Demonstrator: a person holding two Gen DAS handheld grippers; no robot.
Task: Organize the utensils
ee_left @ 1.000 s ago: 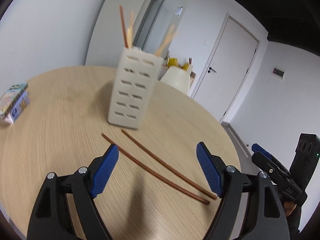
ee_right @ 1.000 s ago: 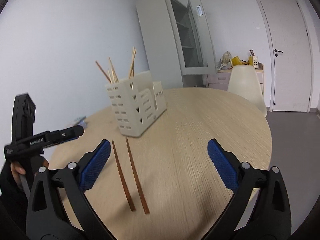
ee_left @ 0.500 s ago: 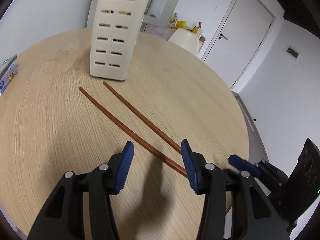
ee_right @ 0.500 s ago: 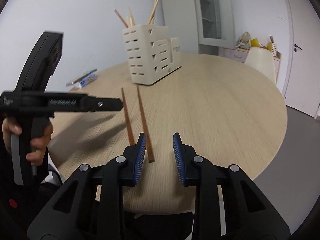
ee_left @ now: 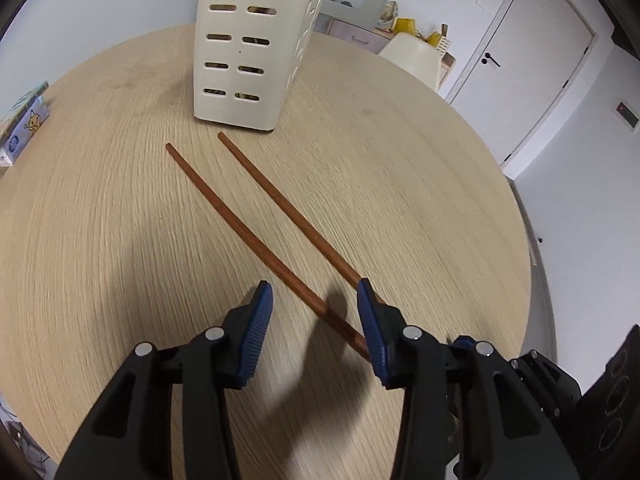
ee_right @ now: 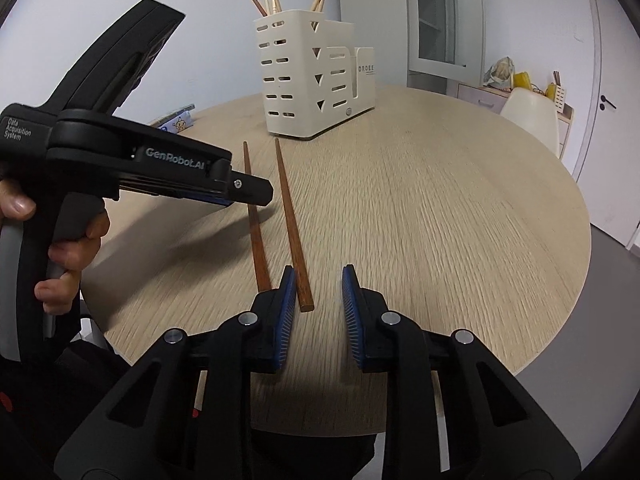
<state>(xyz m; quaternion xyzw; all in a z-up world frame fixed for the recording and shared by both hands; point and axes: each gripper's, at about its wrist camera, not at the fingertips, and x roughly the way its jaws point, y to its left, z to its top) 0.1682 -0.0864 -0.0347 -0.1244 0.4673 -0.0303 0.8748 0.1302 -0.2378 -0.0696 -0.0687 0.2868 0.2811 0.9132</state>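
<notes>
So there are 2 dark brown chopsticks lying flat on the round wooden worktop (ee_left: 400, 160), side by side with a small gap between them, running from the near edge toward the cream utensil holder (ee_left: 248, 44) at the far side. The left chopstick (ee_left: 240, 224) and the right chopstick (ee_left: 288, 212) both stop just short of the holder's base. The holder already has a few sticks poking out the top in the right wrist view.

The left gripper (ee_left: 314, 312) has its fingers spread apart, straddling the near end of the left chopstick, nothing pinched. The right gripper (ee_right: 318, 292) is parted too, narrower gap, with the near tip of the right chopstick (ee_right: 294, 232) sitting between its fingers, close to the left pad, not squeezed. A small printed box (ee_left: 24, 124) sits at the worktop's far left edge.
</notes>
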